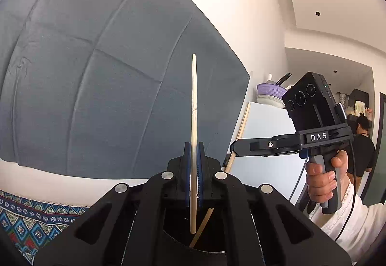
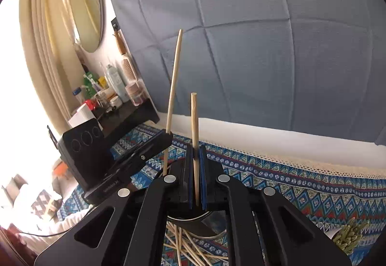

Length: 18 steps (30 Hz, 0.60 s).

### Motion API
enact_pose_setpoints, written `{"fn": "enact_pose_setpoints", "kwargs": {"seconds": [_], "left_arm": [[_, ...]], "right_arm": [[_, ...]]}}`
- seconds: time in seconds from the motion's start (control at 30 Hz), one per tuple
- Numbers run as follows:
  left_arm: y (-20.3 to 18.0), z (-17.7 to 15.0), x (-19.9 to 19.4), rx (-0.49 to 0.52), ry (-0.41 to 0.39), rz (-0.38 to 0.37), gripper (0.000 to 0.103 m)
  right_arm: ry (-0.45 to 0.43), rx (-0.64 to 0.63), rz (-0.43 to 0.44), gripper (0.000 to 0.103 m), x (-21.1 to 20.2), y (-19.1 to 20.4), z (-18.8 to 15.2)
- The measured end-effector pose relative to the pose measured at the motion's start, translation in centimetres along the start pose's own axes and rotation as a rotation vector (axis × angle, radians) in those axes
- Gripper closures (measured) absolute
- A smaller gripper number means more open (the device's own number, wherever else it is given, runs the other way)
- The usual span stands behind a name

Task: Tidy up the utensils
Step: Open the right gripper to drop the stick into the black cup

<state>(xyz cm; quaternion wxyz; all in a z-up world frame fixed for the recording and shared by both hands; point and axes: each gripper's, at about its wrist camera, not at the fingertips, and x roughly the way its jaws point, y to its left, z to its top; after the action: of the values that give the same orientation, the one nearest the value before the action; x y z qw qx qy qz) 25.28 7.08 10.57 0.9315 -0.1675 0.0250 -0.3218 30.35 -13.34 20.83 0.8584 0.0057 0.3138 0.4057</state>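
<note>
My left gripper (image 1: 193,154) is shut on a pale wooden chopstick (image 1: 194,102) that stands upright between its blue pads. My right gripper (image 2: 196,155) is shut on a second wooden chopstick (image 2: 194,121), also upright. In the left wrist view the right gripper (image 1: 237,146) shows at the right, with its chopstick (image 1: 237,136) running diagonally. In the right wrist view the left gripper (image 2: 166,139) shows at the left, with its chopstick (image 2: 174,78) leaning. Both grippers hover over a dark round holder (image 2: 193,221). Several loose chopsticks (image 2: 190,246) lie on the patterned cloth below.
A blue patterned tablecloth (image 2: 289,184) covers the table, with a grey fabric backdrop (image 2: 241,49) behind. A green bundle (image 2: 347,237) lies at the right. A shelf of bottles (image 2: 113,87) and a mirror stand at the left. A person (image 1: 363,145) stands at the far right.
</note>
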Motion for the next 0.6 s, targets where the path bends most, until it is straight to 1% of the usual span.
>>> {"fn": "enact_pose_setpoints", "kwargs": {"seconds": [0.07, 0.17, 0.27, 0.43, 0.5, 0.53, 0.6], "left_arm": [[-0.2, -0.6, 0.3, 0.039, 0.016, 0.02, 0.098], [-0.7, -1.1, 0.4, 0.065, 0.032, 0.008, 0.098], [-1.1, -0.5, 0.2, 0.077, 0.029, 0.005, 0.098], [-1.5, 0.6, -1.1, 0.084, 0.022, 0.044, 0.098], [-1.9, 1.2, -1.8, 0.099, 0.019, 0.067, 0.093], [-2.1, 1.6, -2.2, 0.103, 0.016, 0.077, 0.088], [-2.7, 2.2, -3.3, 0.119, 0.004, 0.096, 0.086]], "right_arm": [[0.003, 0.006, 0.001, 0.098, 0.1, -0.1, -0.2], [0.001, 0.016, -0.001, 0.095, 0.0, -0.2, -0.4], [-0.003, 0.022, -0.012, 0.095, -0.6, -0.4, -0.3], [-0.04, 0.033, -0.022, 0.094, -2.9, 0.0, 0.4], [-0.053, 0.031, -0.028, 0.094, -4.0, 0.3, 0.4], [-0.058, 0.03, -0.033, 0.094, -4.5, 0.5, 0.4], [-0.068, 0.033, -0.039, 0.094, -5.4, 0.8, 0.2]]}}
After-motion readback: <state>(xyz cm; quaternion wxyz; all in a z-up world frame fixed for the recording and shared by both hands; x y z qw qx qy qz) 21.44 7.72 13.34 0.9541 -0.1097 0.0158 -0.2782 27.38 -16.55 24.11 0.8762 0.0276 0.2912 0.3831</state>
